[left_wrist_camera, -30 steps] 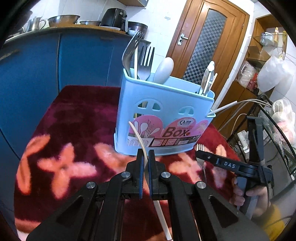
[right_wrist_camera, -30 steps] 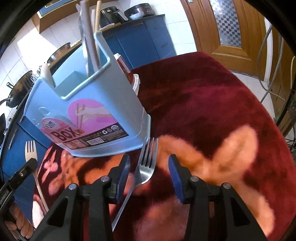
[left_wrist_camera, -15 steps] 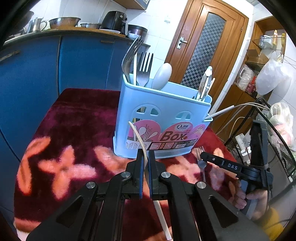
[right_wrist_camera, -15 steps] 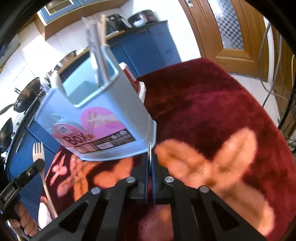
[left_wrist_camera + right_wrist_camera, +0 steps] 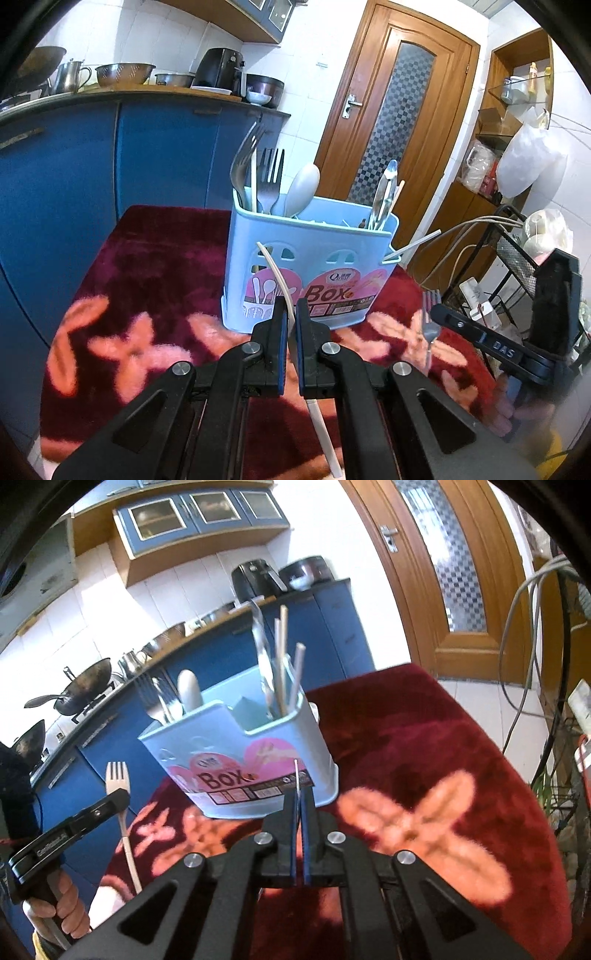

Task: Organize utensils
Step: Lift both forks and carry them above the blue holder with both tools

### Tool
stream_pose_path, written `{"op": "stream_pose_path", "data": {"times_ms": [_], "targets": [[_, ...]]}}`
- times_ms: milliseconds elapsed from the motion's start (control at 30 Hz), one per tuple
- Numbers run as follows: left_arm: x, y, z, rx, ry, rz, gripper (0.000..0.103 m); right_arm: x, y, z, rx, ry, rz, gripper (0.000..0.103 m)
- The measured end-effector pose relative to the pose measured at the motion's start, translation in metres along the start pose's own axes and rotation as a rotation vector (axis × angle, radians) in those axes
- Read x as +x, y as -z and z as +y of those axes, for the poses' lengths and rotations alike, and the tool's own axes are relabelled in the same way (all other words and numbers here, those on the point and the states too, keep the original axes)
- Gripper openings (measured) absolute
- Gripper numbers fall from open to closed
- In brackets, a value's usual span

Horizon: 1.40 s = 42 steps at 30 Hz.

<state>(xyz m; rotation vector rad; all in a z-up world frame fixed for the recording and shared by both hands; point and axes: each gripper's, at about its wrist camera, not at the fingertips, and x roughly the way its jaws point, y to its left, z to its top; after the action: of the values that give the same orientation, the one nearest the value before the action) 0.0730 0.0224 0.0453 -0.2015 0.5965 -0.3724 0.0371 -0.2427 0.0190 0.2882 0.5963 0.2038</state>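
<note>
A light blue utensil box stands on the red flowered cloth, holding several forks, a white spoon and chopsticks; it also shows in the right wrist view. My left gripper is shut on a cream plastic fork, seen edge-on here and face-on in the right wrist view. My right gripper is shut on a metal fork, seen edge-on; its tines show in the left wrist view. Both forks are held above the cloth in front of the box.
Blue kitchen cabinets with pots and an air fryer stand behind the table. A wooden door is at the back right. A wire rack and cables stand right of the table.
My right gripper has shut on the metal fork that lay on the cloth and lifted it. Both grippers have risen and drawn back from the box.
</note>
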Motion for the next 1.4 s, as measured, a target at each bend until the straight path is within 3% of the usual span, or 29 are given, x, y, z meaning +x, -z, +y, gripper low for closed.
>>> {"op": "stream_pose_path", "data": {"times_ms": [433, 833, 1167, 1400], "targets": [[-0.028, -0.018, -0.010, 0.026, 0.007, -0.108, 0.002, -0.046, -0.022, 0.035, -0.090, 0.034, -0.174, 0.003], [-0.041, -0.055, -0.021, 0.086, -0.036, -0.240, 0.002, -0.057, -0.052, 0.058, -0.158, 0.087, -0.289, 0.003], [-0.035, -0.105, -0.025, 0.142, -0.103, -0.366, 0.002, -0.043, -0.087, 0.072, -0.210, 0.140, -0.372, 0.003], [-0.019, -0.135, -0.025, 0.155, -0.210, -0.440, 0.002, -0.026, -0.112, 0.077, -0.236, 0.197, -0.408, 0.003]]}}
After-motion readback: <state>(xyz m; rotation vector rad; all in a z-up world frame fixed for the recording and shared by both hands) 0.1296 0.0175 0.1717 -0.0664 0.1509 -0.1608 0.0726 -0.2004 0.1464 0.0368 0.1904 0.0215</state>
